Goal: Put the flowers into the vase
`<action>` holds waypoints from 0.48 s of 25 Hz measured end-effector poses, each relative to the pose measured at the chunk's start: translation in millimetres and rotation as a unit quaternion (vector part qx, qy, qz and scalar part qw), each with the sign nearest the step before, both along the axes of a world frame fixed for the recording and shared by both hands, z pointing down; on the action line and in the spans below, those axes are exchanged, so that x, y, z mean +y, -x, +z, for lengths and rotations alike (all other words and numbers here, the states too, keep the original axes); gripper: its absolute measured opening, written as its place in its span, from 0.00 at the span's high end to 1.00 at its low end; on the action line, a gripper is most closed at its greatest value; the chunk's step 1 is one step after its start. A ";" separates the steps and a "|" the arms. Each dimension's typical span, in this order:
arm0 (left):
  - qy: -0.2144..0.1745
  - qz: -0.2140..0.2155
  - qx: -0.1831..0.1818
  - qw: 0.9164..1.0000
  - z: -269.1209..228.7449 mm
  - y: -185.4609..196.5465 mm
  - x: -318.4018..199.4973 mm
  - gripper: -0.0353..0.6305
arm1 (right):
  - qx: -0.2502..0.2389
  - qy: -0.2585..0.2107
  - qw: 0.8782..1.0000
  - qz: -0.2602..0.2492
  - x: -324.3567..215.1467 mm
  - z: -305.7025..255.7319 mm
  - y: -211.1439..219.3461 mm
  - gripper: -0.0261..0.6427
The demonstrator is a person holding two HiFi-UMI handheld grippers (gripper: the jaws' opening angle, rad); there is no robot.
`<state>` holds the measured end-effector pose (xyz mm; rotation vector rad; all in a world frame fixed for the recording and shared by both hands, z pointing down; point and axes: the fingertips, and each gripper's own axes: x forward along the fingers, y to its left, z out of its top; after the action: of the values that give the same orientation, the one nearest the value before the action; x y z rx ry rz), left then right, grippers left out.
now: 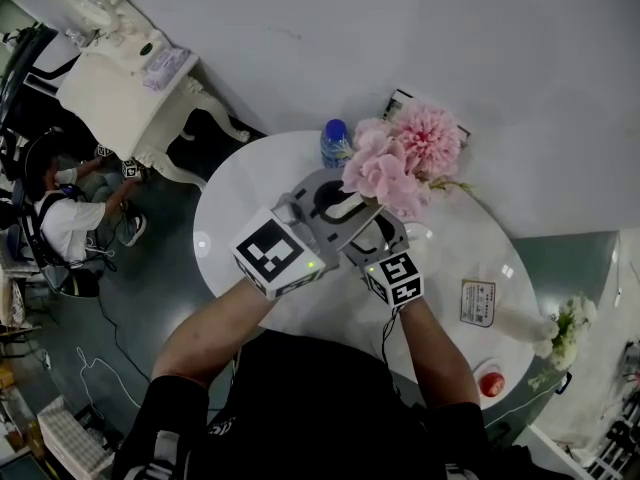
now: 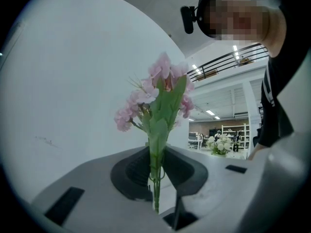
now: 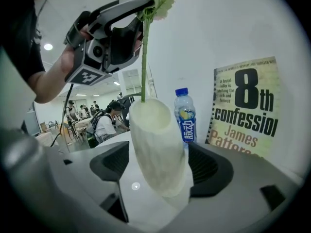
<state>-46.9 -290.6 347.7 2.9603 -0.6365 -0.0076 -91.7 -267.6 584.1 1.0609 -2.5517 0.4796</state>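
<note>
In the left gripper view, the left gripper [image 2: 156, 171] is seen clamped on the green stem [image 2: 156, 178] of the pink flowers [image 2: 163, 89], which are held upright against a white wall. In the right gripper view, the white vase [image 3: 158, 149] is seen standing on the table between the jaws of the right gripper [image 3: 158, 166]. These jaws are spread wide, and a clear gap is left at the left pad, so the vase is not gripped. The stem is seen running from the top of that frame down to the vase's mouth, where its lower end is hidden by the rim. A blue-capped bottle [image 3: 185, 115] and a book [image 3: 245, 106] are set behind the vase, at the right. In the head view, both grippers are held over the round white table [image 1: 230, 218], with the blooms just above them at centre.
</note>
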 end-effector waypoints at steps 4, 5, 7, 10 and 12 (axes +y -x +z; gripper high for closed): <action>0.007 -0.003 0.004 1.000 5.9 0.3 -0.4 0.85 | 0.007 -0.003 1.000 0.003 -1.9 1.5 -0.6 0.43; 0.006 -0.002 0.007 1.000 9.3 0.1 -0.1 0.85 | 0.009 -0.004 1.000 0.004 -2.3 2.2 -1.3 0.43; 0.002 0.001 0.014 1.000 16.2 -0.8 0.6 0.85 | 0.014 -0.005 1.000 0.006 -3.0 4.1 -2.7 0.43; 0.006 -0.001 0.011 1.000 19.0 -1.2 0.3 0.85 | 0.014 -0.003 1.000 0.008 -2.8 5.7 -3.7 0.43; 0.010 -0.004 0.007 1.000 17.7 -0.5 -1.0 0.85 | 0.014 -0.003 1.000 0.007 -3.1 5.5 -3.0 0.43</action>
<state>-46.5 -291.6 365.5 2.9348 -0.6437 -0.0215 -88.7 -270.8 589.6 1.0798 -2.5250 0.4592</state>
